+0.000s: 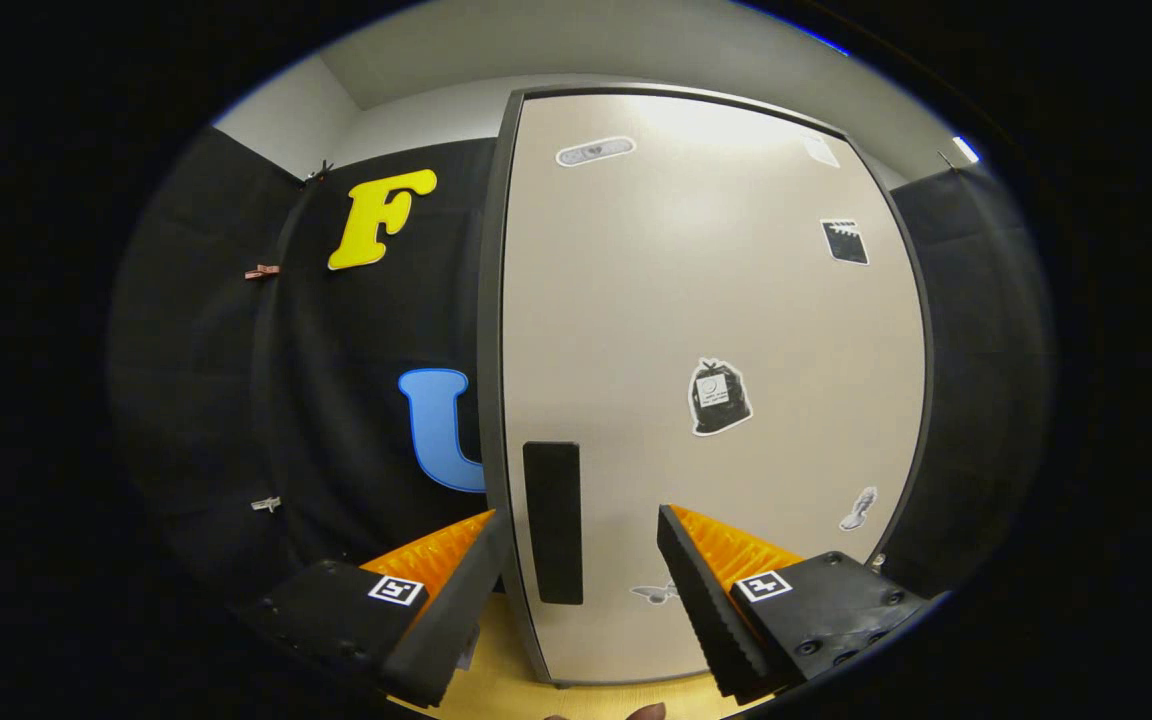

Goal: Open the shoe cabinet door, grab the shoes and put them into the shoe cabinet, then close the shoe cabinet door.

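One shoe cabinet (706,330) stood with its single door shut, one dark handle (553,522) near its edge. Claw (581,555) hung level, fingers spread wide and empty, the handle between them just ahead.

Premises: a recording booth inside a plain room. Black cloth (356,400) clipped up as walls surrounds a beige shoe cabinet door (716,330); grey room walls (416,120) rise behind.
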